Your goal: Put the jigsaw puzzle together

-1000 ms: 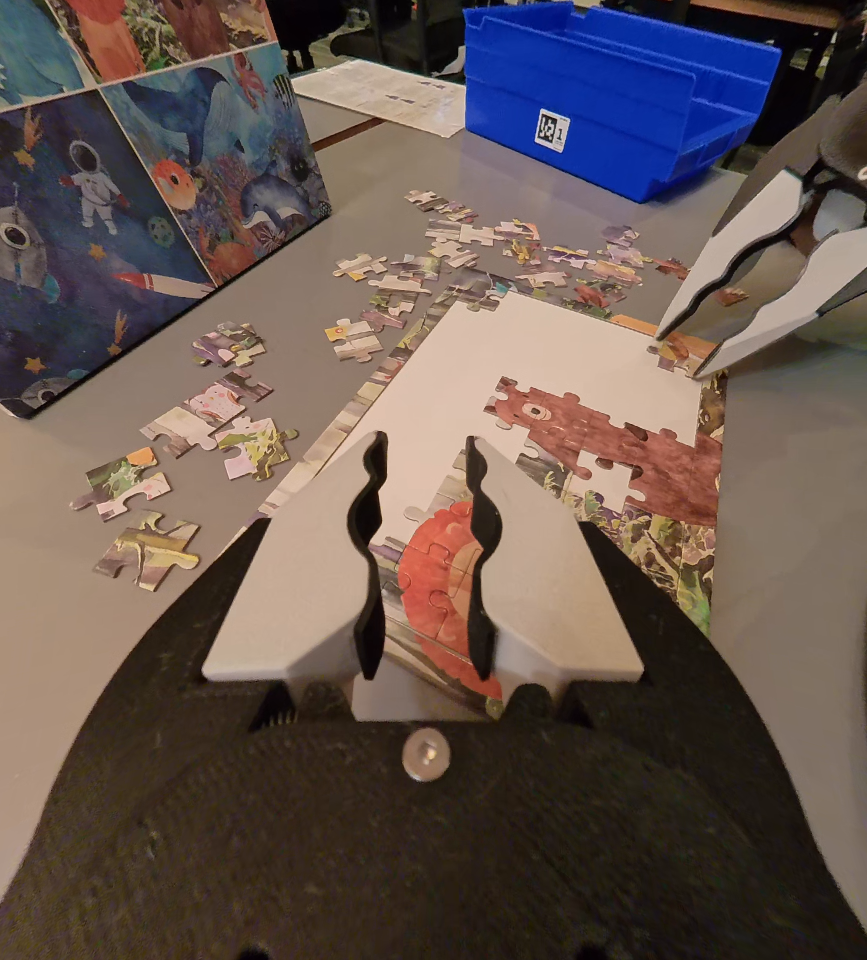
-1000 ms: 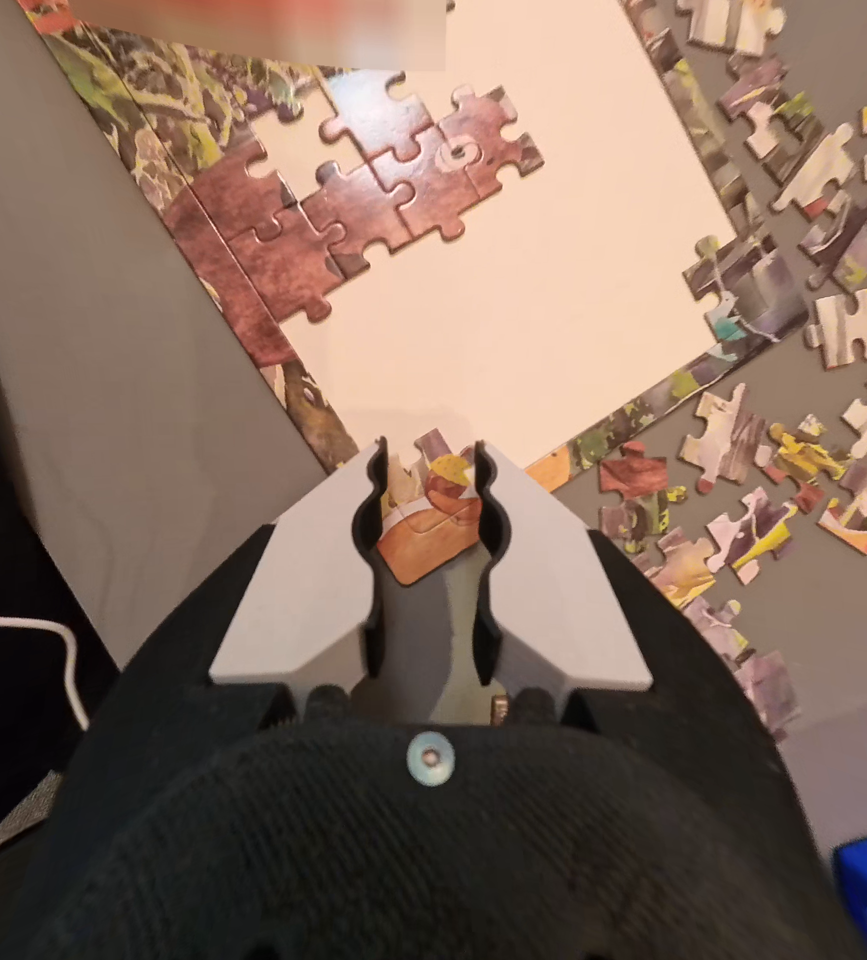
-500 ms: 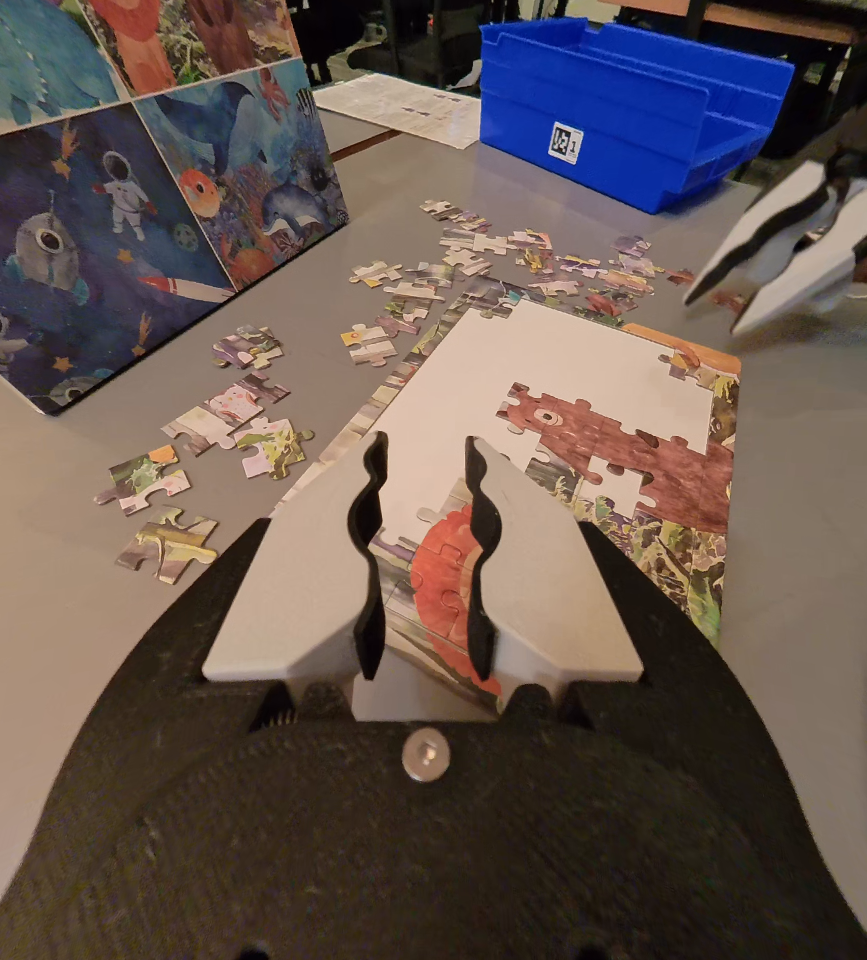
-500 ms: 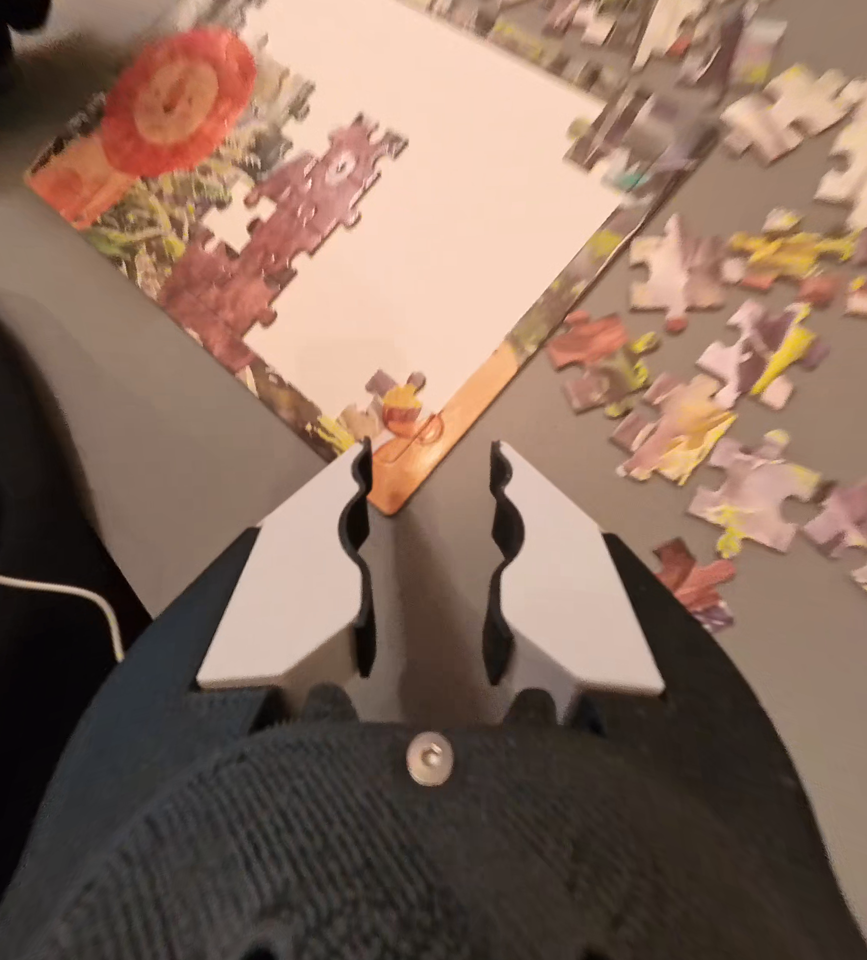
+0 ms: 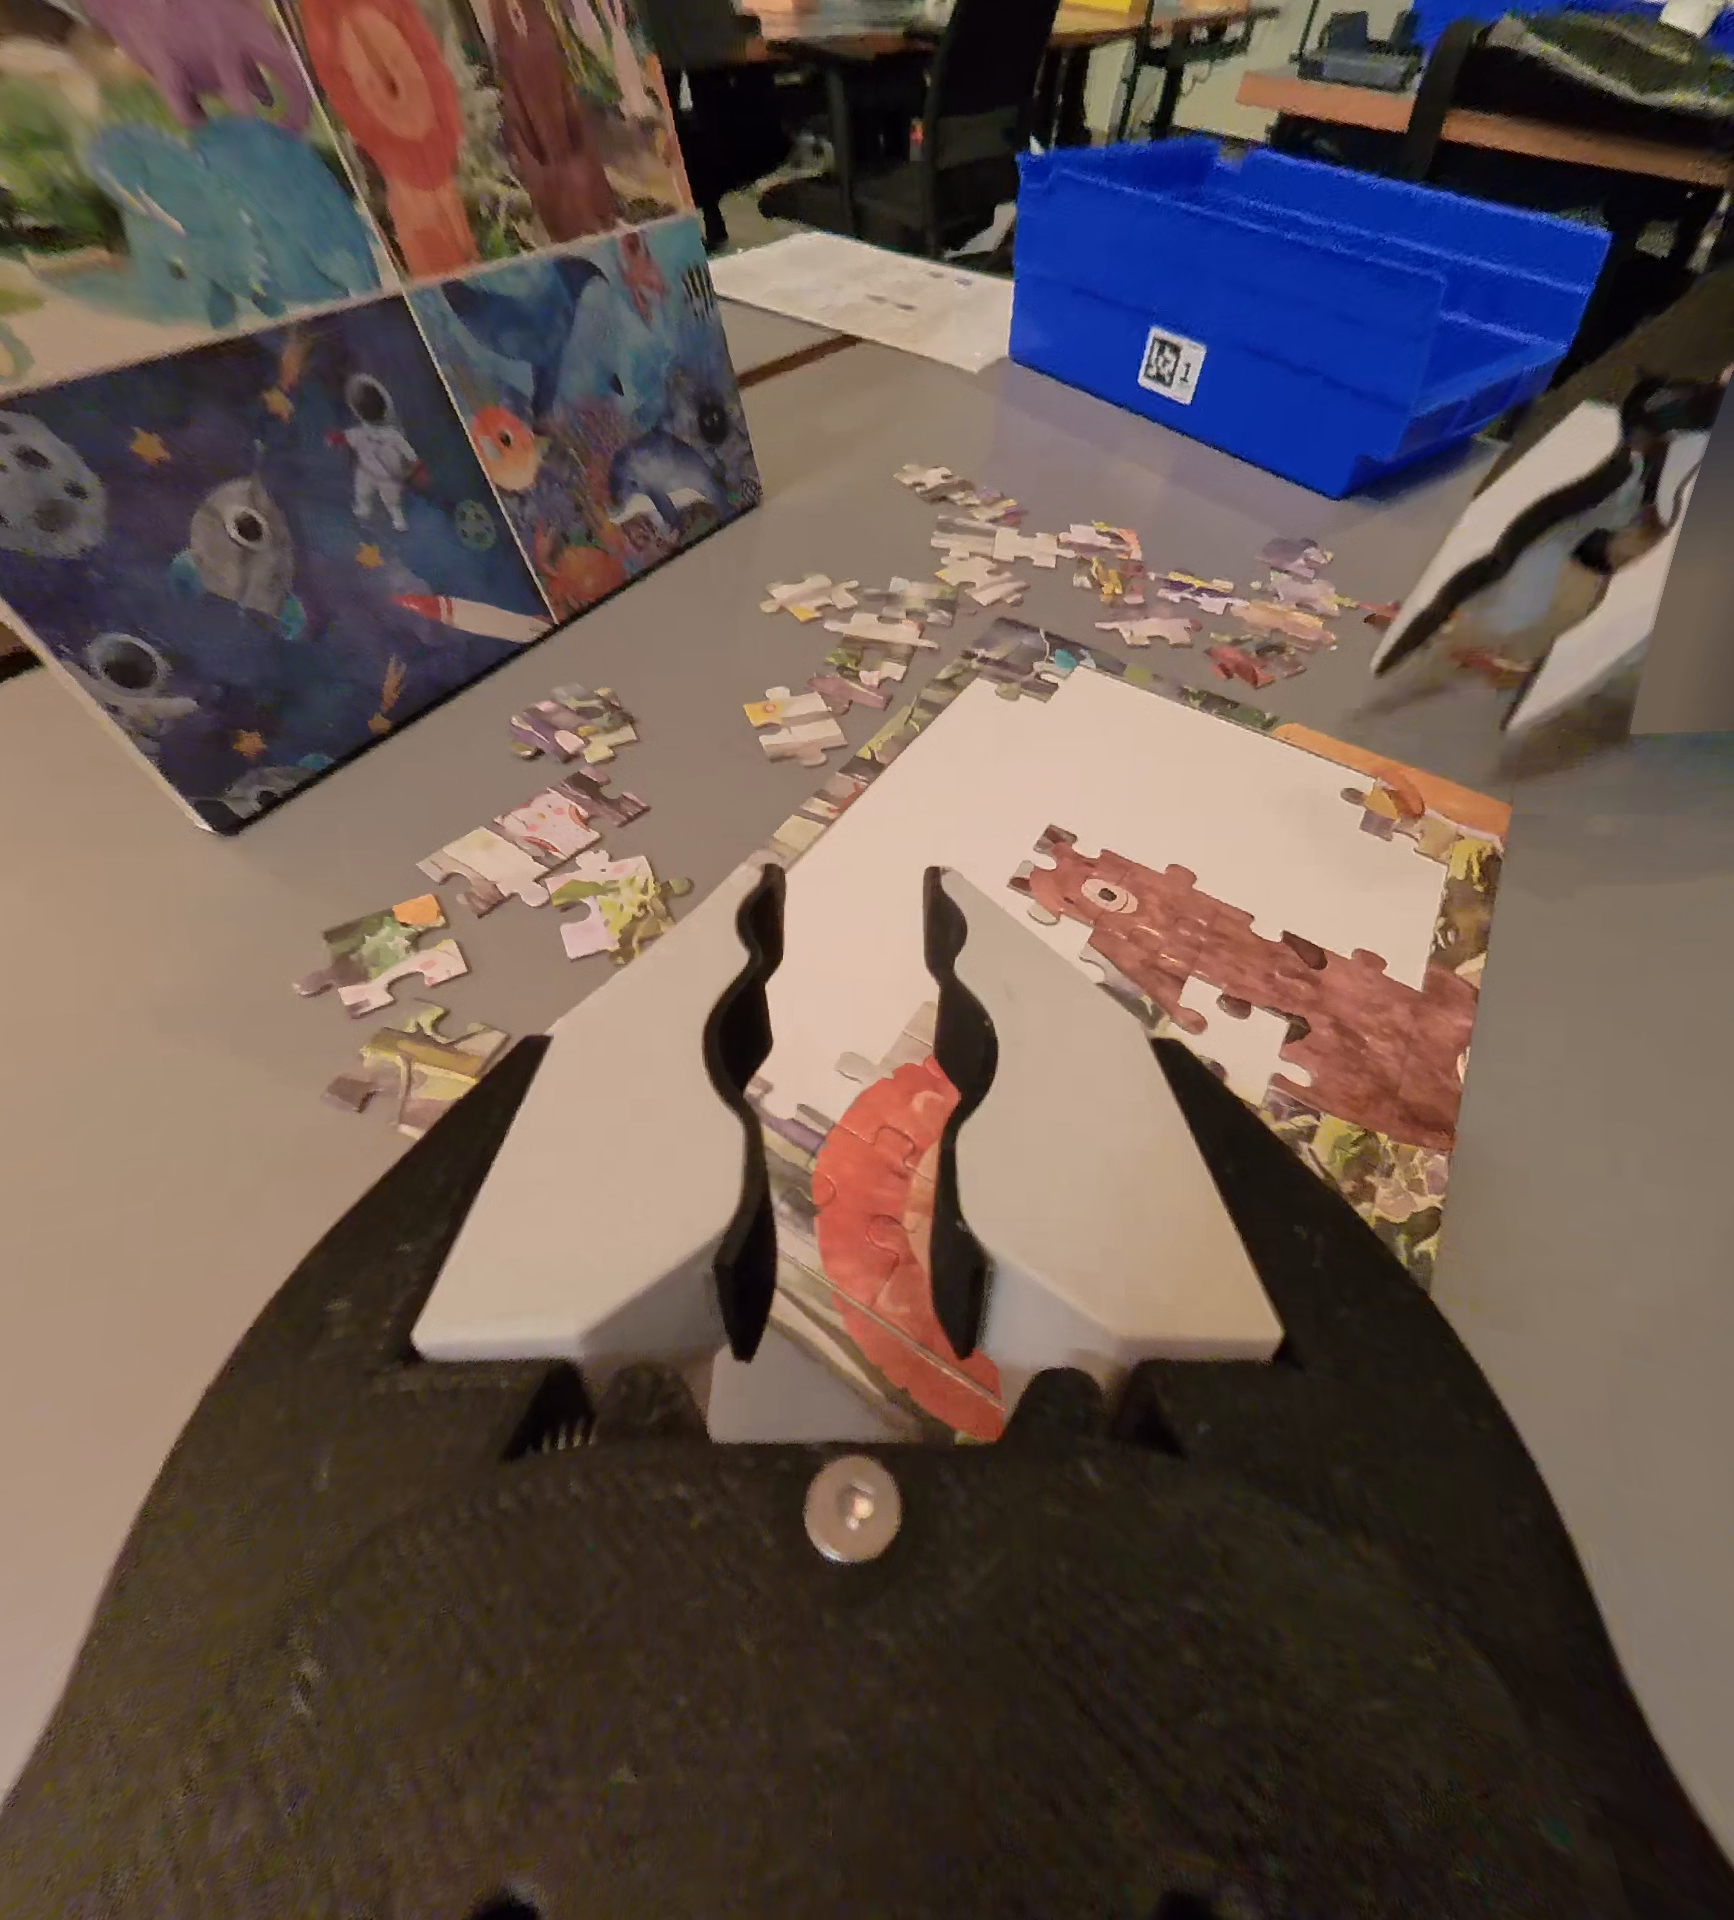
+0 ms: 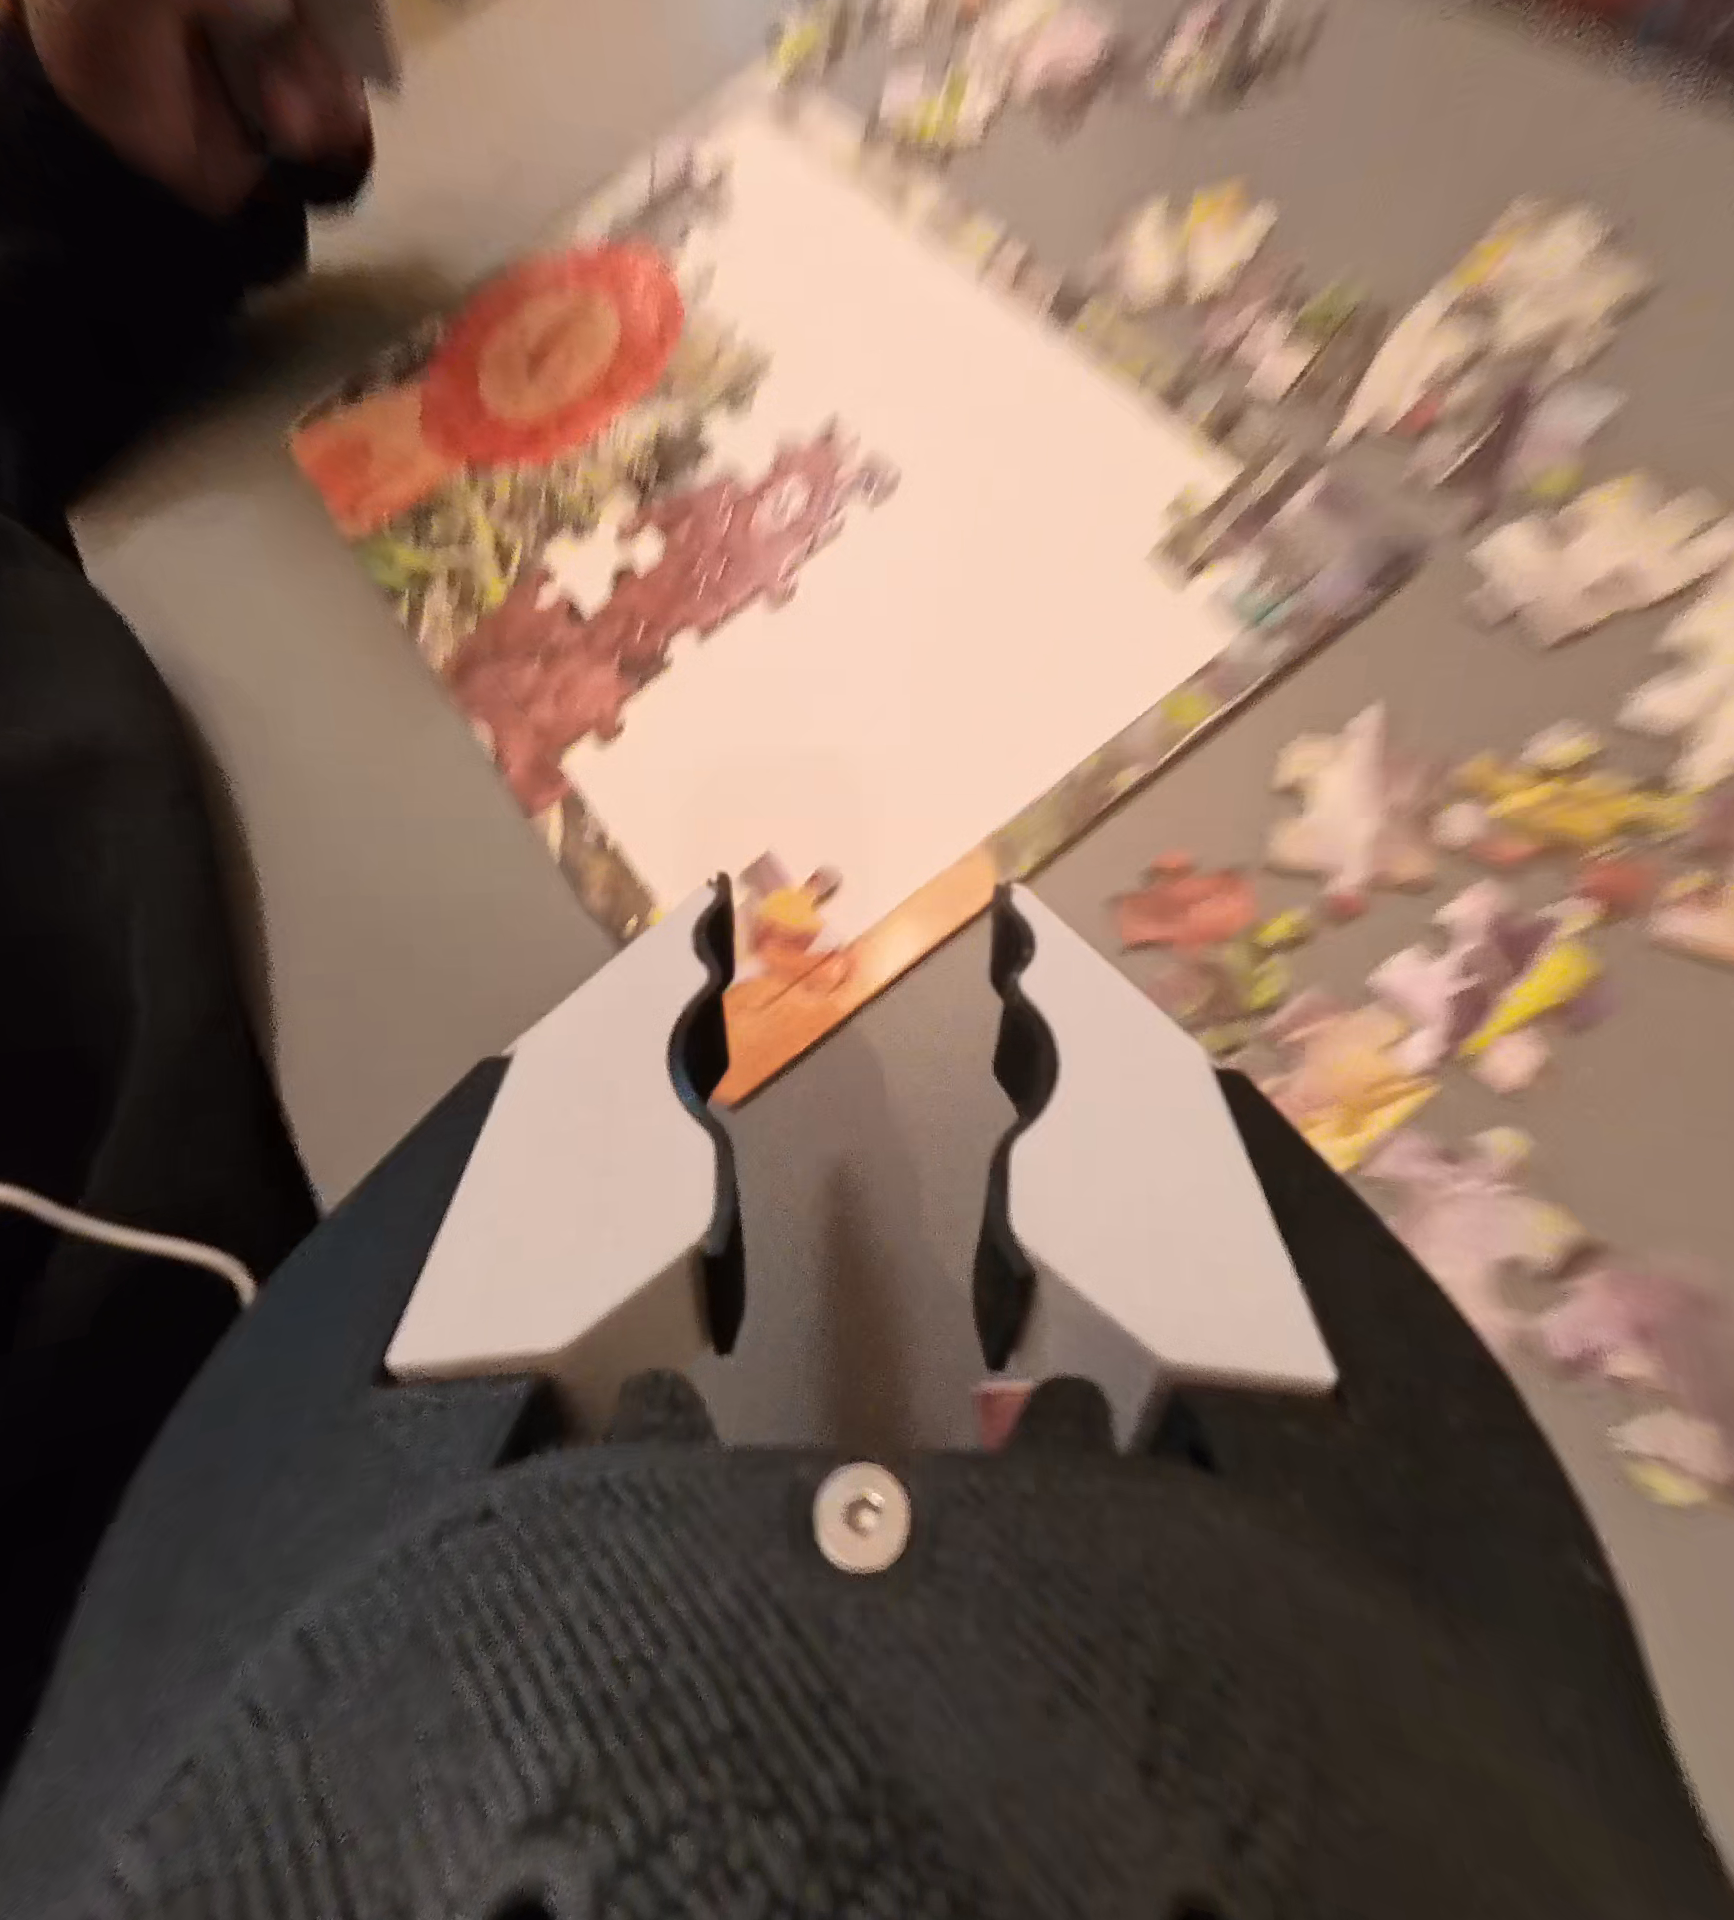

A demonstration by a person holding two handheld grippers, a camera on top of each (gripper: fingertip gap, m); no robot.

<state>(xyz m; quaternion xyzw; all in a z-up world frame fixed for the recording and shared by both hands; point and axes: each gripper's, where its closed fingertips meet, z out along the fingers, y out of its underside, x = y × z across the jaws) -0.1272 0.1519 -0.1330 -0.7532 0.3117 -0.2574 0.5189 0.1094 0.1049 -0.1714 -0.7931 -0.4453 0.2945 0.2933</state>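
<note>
The jigsaw board (image 5: 1102,769) lies on the grey table, white in the middle, with a partly built border. A brown bear section (image 5: 1278,987) and a red lion mane (image 5: 884,1195) are assembled on it. My left gripper (image 5: 852,894) is open and empty above the board's near edge. My right gripper (image 6: 861,904) is open and empty, above the board's orange corner piece (image 6: 811,966). It also shows in the left wrist view (image 5: 1445,694), off the table past the far right corner. The right wrist view is blurred; the board (image 6: 925,582) shows there.
Loose pieces lie left of the board (image 5: 530,862) and beyond it (image 5: 1102,582); they show to the right in the right wrist view (image 6: 1465,831). A picture box (image 5: 323,468) stands at the left. A blue bin (image 5: 1289,301) stands at the back. A hand (image 6: 219,104) is top left. Left tips to right tips: about 25 cm. Measured from the fingertips, the red lion mane (image 5: 884,1195) is 8 cm or so from the left gripper and 25 cm from the right. Seen from the right wrist view (image 6: 603,292) as well.
My right gripper was shut on the orange corner piece at the board's corner. It has let go, opened wider and lifted away. My left gripper has tilted up a little, still open.
</note>
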